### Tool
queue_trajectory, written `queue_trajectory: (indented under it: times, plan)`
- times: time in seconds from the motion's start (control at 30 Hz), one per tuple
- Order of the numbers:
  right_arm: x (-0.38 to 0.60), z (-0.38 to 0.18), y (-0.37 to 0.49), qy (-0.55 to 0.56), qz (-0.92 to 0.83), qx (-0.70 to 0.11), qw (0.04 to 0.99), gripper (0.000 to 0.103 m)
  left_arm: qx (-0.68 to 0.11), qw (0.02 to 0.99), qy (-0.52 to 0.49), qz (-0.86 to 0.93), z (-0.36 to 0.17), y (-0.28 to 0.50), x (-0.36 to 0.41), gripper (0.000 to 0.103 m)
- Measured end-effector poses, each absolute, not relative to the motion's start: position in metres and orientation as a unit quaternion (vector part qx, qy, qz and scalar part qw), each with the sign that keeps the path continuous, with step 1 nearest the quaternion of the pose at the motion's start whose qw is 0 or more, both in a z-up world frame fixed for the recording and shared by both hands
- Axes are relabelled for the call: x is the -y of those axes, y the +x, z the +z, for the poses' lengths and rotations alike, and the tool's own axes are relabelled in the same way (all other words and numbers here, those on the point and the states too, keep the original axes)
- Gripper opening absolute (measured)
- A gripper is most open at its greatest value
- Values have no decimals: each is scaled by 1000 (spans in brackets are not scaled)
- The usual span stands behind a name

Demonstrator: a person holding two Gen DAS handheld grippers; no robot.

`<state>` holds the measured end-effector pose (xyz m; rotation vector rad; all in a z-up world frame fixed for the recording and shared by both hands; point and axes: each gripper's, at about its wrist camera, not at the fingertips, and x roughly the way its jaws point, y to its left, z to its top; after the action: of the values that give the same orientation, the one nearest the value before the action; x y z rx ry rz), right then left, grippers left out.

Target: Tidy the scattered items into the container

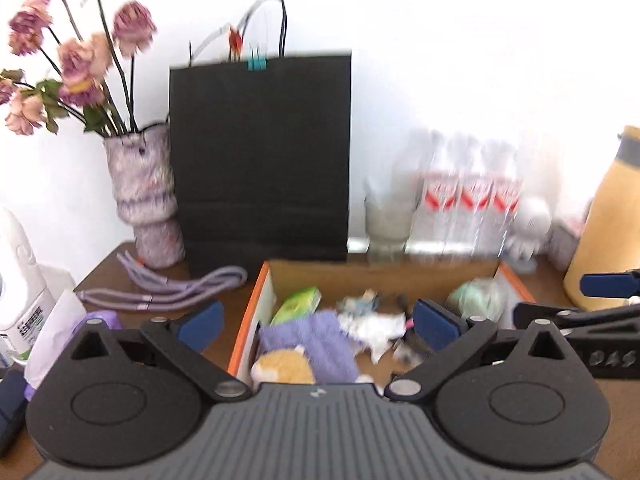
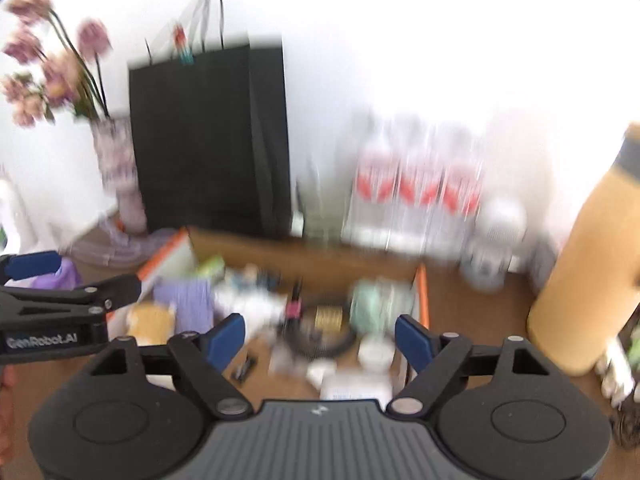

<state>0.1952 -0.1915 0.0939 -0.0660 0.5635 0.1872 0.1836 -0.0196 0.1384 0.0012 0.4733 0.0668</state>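
Both tongs, left (image 1: 318,326) and right (image 2: 320,338), hang apart and empty over the box (image 1: 256,300); outside it, the cable (image 1: 168,290) on the desk looks light, floppy, best pinched mid-bundle.

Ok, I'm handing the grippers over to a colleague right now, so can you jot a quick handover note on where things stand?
Left gripper: open, empty, hanging over the box's near-left part.
Right gripper: open, empty, over the box's near-right part.
Cardboard box already holds a purple cloth, green packet, crumpled white paper, a pale green bundle and other small bits.
Still out on the table, left of the box: the purple cable by the vase, and a purple item beside the left finger.
The blurred right wrist view shows nothing more.
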Motion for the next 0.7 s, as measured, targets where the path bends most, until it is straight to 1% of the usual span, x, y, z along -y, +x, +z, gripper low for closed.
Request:
queue_trajectory:
  times: [0.1, 0.3, 0.47, 0.7]
  plan:
    - [191, 78, 180, -29, 82, -211, 974, 85, -197, 980, -3, 34, 128, 176, 20, 103]
    - [196, 60, 185, -4, 82, -219, 972, 85, -214, 977, -10, 23, 109, 189, 20, 103]
    - [201, 56, 189, 24, 87, -226, 970, 85, -205, 979, -3, 16, 103, 183, 23, 103]
    - [201, 51, 182, 31, 82, -222, 971, 85, -189, 982, 15, 4, 98, 167, 27, 103]
